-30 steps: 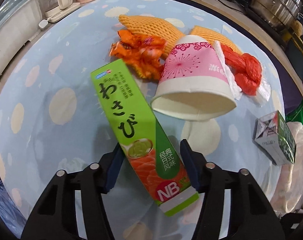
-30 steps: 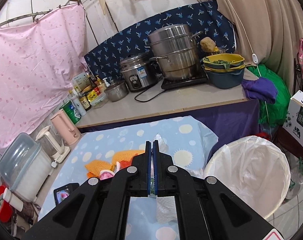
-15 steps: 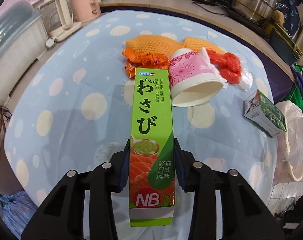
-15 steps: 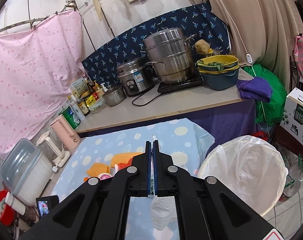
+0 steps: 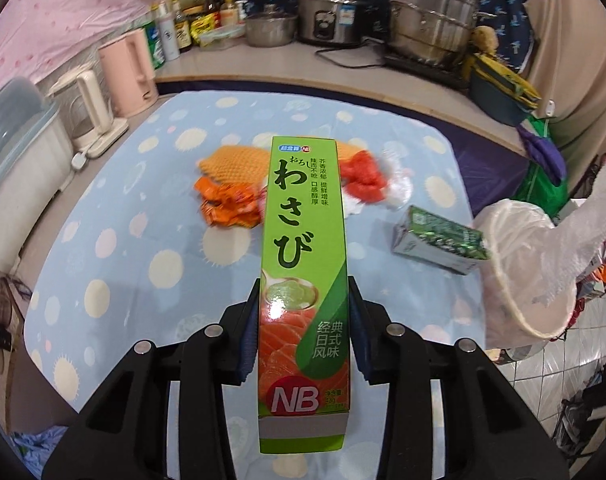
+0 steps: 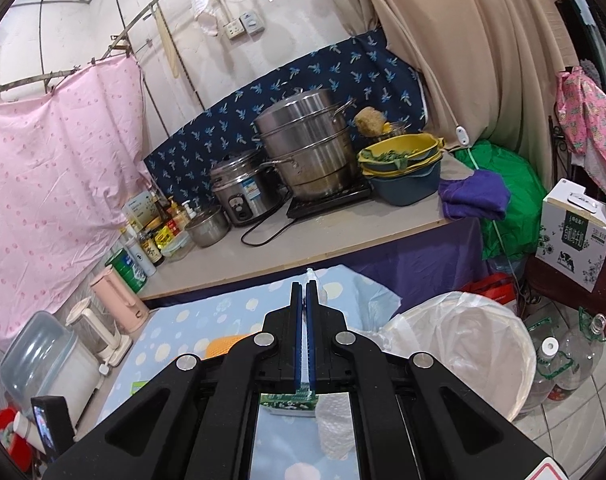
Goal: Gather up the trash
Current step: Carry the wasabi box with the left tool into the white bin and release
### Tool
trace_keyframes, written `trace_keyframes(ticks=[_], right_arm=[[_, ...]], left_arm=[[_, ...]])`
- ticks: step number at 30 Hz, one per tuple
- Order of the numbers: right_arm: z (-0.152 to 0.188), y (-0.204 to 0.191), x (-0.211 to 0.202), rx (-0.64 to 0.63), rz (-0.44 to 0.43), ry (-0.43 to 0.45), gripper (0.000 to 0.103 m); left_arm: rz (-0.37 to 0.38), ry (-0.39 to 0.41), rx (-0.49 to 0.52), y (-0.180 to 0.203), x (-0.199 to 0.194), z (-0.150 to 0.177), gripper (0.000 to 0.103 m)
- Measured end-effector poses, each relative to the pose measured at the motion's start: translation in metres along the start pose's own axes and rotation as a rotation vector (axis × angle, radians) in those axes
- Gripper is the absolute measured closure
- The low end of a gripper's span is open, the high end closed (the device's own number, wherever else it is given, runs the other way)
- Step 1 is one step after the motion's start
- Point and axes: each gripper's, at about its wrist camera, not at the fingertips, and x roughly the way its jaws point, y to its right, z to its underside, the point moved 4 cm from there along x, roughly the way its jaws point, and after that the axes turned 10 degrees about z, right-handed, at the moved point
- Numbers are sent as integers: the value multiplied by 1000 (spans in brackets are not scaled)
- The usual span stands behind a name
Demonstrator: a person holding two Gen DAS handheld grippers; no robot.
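Observation:
My left gripper (image 5: 303, 286) is shut on a long green wasabi box (image 5: 303, 220), held lengthwise above the blue spotted table (image 5: 143, 248). On the table beyond it lie an orange foam net (image 5: 231, 162), a crumpled orange wrapper (image 5: 227, 204), a red mesh bag (image 5: 363, 180) and a green-and-white carton (image 5: 439, 242). The box hides whatever is right behind it. My right gripper (image 6: 305, 288) is shut on a white paper towel (image 6: 335, 420) that hangs below its fingers. A bin lined with a white bag (image 6: 463, 344) stands beside the table.
A white appliance (image 5: 19, 184), a kettle (image 5: 91, 116) and a pink jug (image 5: 127, 72) line the table's left edge. Behind is a counter (image 6: 303, 240) with pots, a rice cooker and bottles. Plastic water bottles (image 6: 559, 364) stand on the floor by the bin.
The left jaws closed on the wasabi box and lifted it off the table, turning it straight between the fingers. The right gripper drifted with the towel still in it.

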Motion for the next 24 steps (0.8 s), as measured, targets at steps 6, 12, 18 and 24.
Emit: trace_keyframes(ticks=[6, 12, 18, 24], right_arm=[[-22, 27, -3, 15, 51, 50, 101], [-40, 62, 13, 51, 90, 50, 101], [-34, 88, 26, 79, 146, 21, 101], [-19, 108, 29, 95, 199, -11, 99]], left_arm=[[76, 33, 87, 46, -9, -18, 66], [155, 43, 197, 106, -2, -33, 66], [221, 33, 266, 155, 12, -40, 66], [274, -6, 326, 195, 32, -39, 66]])
